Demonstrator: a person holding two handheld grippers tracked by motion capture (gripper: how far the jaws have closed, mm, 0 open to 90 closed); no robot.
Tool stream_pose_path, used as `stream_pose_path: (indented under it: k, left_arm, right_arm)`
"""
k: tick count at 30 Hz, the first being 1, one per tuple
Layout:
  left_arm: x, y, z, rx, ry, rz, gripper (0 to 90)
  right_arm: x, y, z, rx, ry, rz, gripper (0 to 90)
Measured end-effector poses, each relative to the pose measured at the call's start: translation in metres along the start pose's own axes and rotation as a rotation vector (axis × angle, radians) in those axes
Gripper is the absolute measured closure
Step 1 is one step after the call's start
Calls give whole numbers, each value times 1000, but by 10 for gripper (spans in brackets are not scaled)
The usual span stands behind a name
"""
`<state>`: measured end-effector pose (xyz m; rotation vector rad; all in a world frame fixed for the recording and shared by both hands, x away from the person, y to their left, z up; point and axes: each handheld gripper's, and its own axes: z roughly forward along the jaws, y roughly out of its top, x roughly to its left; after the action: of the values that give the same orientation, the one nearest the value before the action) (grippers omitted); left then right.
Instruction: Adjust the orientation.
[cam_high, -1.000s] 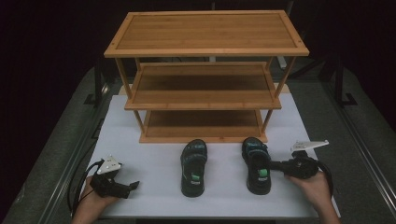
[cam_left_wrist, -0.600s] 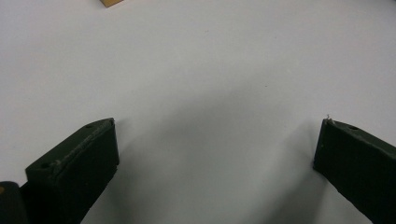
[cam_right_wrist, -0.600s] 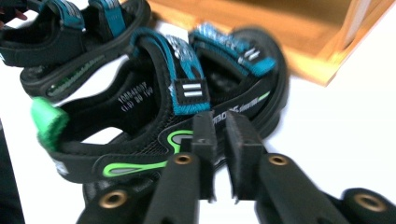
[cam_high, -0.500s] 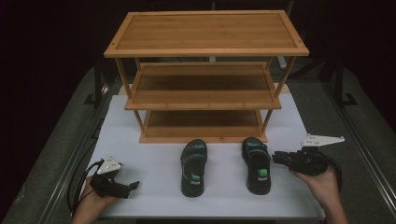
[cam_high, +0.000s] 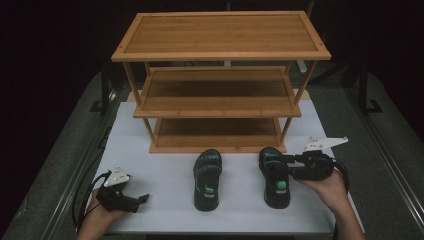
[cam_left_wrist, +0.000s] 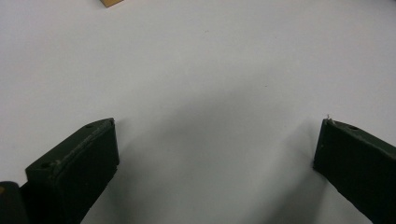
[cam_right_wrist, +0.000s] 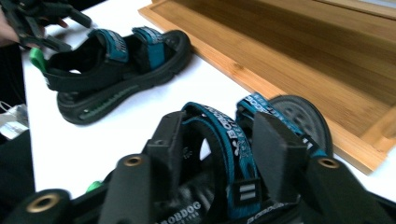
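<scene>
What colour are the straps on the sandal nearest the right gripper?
Teal blue with dark lettering, on the black sandal; the right gripper view shows them best.

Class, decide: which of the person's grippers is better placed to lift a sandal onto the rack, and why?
The right. The right gripper has its jaws astride a blue strap of the right sandal; they have just been opening. The left gripper lies open on the white table, away from both sandals.

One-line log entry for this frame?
right gripper: jaws just opening, astride right sandal strap | left gripper: open, idle | left sandal: on table
</scene>
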<state>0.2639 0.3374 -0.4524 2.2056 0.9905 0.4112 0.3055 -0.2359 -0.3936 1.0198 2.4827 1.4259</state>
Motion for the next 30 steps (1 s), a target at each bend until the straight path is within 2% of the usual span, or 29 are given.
stream_pose_path:
  k: [2, 7, 8, 9, 10, 11, 18, 23, 26, 30]
  left_arm:
    - [0, 0, 0, 2, 0, 0, 0]
    - [0, 0, 0, 0, 0, 0, 0]
    - [0, 0, 0, 0, 0, 0, 0]
    - [0, 0, 0, 0, 0, 0, 0]
    - [0, 0, 0, 0, 0, -1, 0]
    - [0, 0, 0, 0, 0, 0, 0]
    - [0, 0, 0, 0, 0, 0, 0]
    - [0, 0, 0, 0, 0, 0, 0]
    - [0, 0, 0, 1, 0, 1, 0]
    - [0, 0, 0, -1, 0, 0, 0]
  right_arm:
    - [-2, -1, 3, 15, -6, -7, 521]
    - [-5, -1, 16, 40, 17, -14, 585]
    - [-5, -1, 16, 40, 17, -14, 585]
    - [-5, -1, 16, 39, 16, -19, 635]
    - [-5, -1, 16, 39, 16, -19, 635]
    - [-5, -2, 15, 40, 15, -24, 672]
    - [-4, -2, 10, 23, 10, -36, 680]
    - [3, 4, 11, 16, 15, -46, 681]
    - [16, 15, 17, 2, 50, -72, 681]
    - [24, 24, 27, 10, 76, -90, 681]
